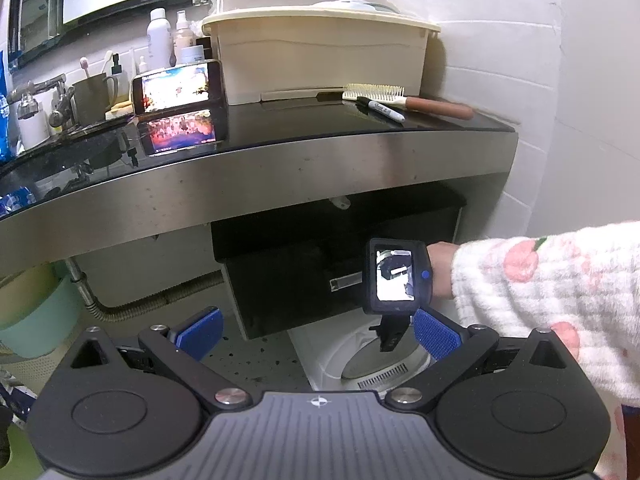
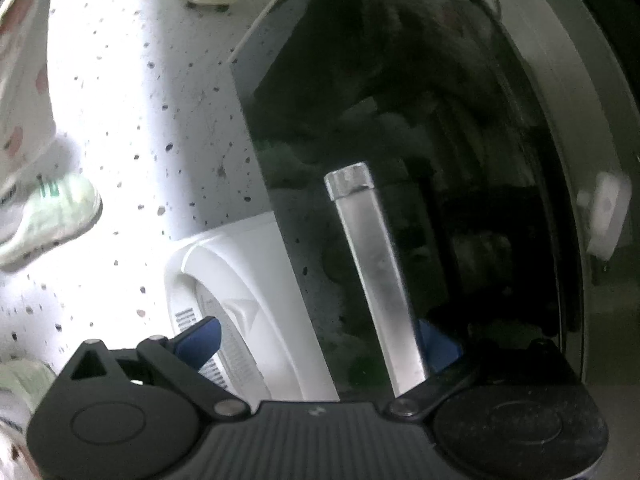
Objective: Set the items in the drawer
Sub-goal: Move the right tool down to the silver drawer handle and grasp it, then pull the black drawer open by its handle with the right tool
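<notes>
A black drawer (image 1: 304,280) sits closed under the steel-edged counter (image 1: 280,168), with a silver bar handle (image 1: 346,281). On the counter's right end lie a comb with a brown handle (image 1: 400,96) and a black marker (image 1: 380,109). My left gripper (image 1: 318,332) is open and empty, held back from the drawer. My right gripper (image 2: 320,346) is open, right against the glossy drawer front (image 2: 360,120); the silver handle (image 2: 374,272) runs between its blue fingers, the right pad (image 2: 438,346) just beside it. The right device also shows in the left wrist view (image 1: 394,276).
A cream storage box (image 1: 320,48) and a lit phone (image 1: 178,86) stand on the counter, with bottles and a tap to the left. A white appliance (image 2: 240,300) sits on the speckled floor below the drawer. A shoe (image 2: 52,216) is at the left.
</notes>
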